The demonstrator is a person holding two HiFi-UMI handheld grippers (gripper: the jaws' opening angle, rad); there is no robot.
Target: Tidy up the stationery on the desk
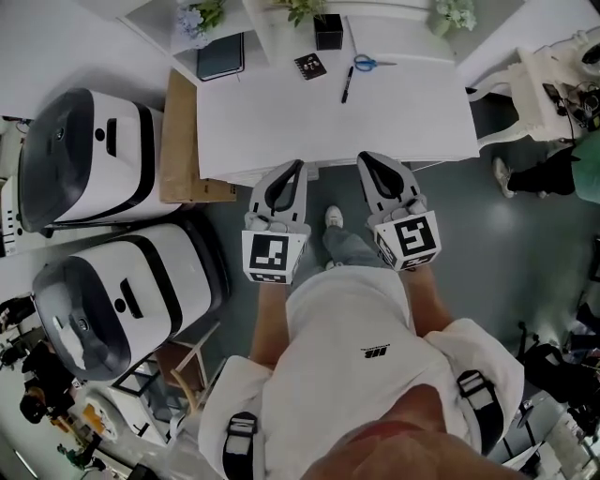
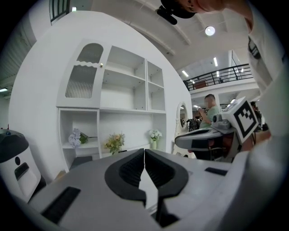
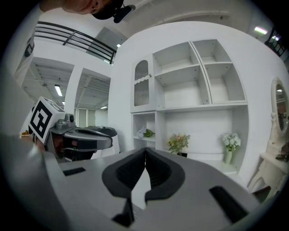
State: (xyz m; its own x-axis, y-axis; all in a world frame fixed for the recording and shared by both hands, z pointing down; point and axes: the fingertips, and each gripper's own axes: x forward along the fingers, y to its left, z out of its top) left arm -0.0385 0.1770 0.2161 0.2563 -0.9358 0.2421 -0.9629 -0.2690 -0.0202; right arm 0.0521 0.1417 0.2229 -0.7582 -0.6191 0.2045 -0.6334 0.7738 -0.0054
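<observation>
On the white desk (image 1: 281, 131) lie a black pen (image 1: 346, 84), blue-handled scissors (image 1: 373, 64) and a small black card (image 1: 310, 66). A black square holder (image 1: 328, 31) stands at the desk's back, and a dark notebook (image 1: 220, 56) lies at the back left. My left gripper (image 1: 299, 166) and right gripper (image 1: 365, 157) hover side by side over the desk's near edge, well short of the stationery. Both are shut with nothing between the jaws. In the left gripper view the left gripper (image 2: 144, 151) points level at a shelf; the right gripper view shows the right gripper (image 3: 145, 151) likewise.
Two large white-and-black machines (image 1: 84, 155) (image 1: 122, 300) stand left of the desk, beside a brown cardboard piece (image 1: 183, 141). Flower pots (image 1: 202, 17) line the back. A white chair (image 1: 548, 80) and clutter sit at right. A white shelf unit (image 2: 113, 99) faces the grippers.
</observation>
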